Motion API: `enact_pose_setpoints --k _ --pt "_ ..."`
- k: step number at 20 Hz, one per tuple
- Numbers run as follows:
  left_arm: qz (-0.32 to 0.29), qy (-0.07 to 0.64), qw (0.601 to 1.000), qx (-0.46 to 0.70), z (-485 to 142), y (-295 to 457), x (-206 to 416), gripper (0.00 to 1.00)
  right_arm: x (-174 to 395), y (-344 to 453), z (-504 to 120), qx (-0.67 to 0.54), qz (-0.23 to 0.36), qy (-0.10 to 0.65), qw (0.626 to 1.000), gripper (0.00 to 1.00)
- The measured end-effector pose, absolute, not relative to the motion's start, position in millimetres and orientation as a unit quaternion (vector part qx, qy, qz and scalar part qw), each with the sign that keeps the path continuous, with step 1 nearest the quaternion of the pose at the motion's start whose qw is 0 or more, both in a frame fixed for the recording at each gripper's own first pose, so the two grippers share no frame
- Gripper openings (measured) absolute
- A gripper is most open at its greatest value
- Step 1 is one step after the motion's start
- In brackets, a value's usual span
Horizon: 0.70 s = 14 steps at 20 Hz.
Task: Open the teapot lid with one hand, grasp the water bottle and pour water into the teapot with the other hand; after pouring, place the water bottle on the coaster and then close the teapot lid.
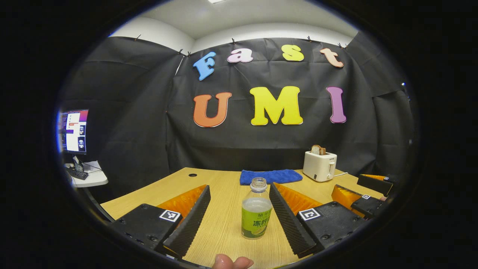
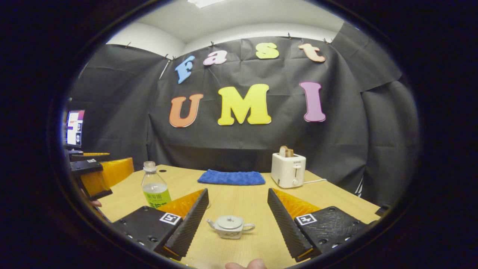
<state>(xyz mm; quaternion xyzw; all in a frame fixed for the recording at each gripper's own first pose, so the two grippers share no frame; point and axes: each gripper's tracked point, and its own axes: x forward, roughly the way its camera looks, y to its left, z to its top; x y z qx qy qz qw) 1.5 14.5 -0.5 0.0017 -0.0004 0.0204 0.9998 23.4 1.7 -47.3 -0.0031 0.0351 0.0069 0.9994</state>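
Clear plastic water bottle with green label (image 1: pixel 256 211): upright on the light wooden table (image 1: pixel 224 224), cap off, neck open, liquid up to about the shoulder. In the left gripper view it stands centred between the 2 fingers, touching neither. In the right gripper view the same bottle (image 2: pixel 154 185) stands at far left, well apart from the teapot.

Small white ceramic teapot with grey pattern (image 2: pixel 230 226): upright on the table, lid on, knob up, spout pointing left, handle right in the right gripper view. It sits between that gripper's 2 fingers, no contact.

Coaster: cannot make out.
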Motion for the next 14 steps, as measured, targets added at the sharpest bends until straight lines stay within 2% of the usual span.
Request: enact_pose_setpoints --k 14 --pt "0.034 0.007 0.999 -0.004 -4 30 7 0.99 82 6 -128 -0.001 0.0 0.108 0.994 0.95"
